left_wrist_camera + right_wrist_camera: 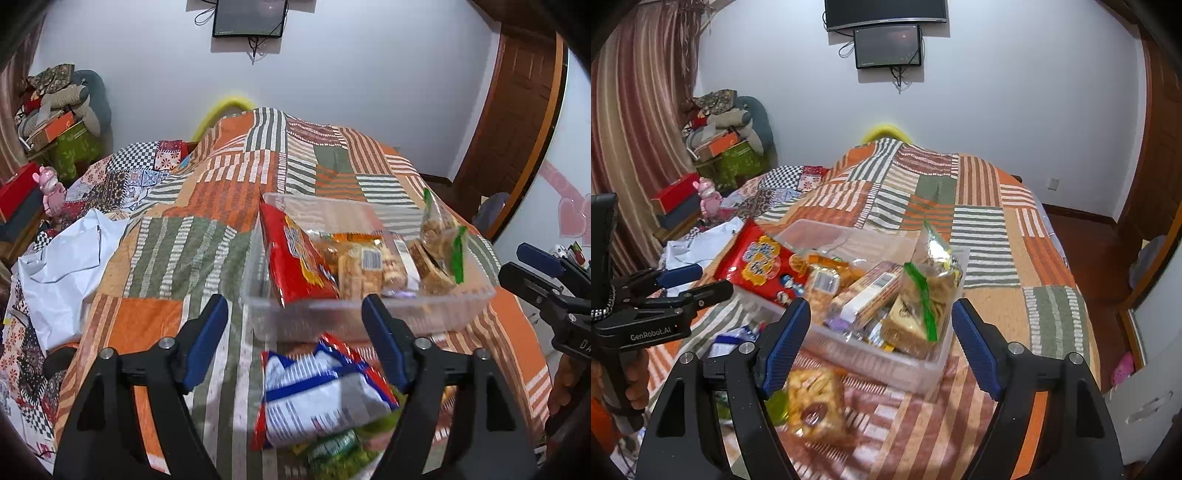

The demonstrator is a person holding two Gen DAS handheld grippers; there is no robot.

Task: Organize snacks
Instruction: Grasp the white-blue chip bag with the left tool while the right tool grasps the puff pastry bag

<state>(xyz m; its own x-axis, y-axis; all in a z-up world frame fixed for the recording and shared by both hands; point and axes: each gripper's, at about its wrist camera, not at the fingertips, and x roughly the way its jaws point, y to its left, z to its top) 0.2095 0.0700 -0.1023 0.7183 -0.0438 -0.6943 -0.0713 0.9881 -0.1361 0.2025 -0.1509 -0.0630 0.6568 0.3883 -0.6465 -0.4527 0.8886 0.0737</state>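
A clear plastic bin (369,317) (886,363) sits on the patchwork bed, holding a red snack bag (295,258) (761,266), biscuit packs (365,266) (868,295) and a green-edged cracker bag (443,236) (931,291). My left gripper (295,332) is open above a blue-and-white snack bag (321,395) and a green pack (336,454) lying in front of the bin. My right gripper (881,332) is open over the bin's near side, above a loose yellow snack pack (816,402). The right gripper also shows in the left wrist view (546,280), the left one in the right wrist view (683,284).
The patchwork quilt (207,229) (997,236) covers the bed. A white plastic bag (62,266) lies at the left. Boxes and a pink toy (51,192) stand by the curtain. A wooden door (517,122) is at the right.
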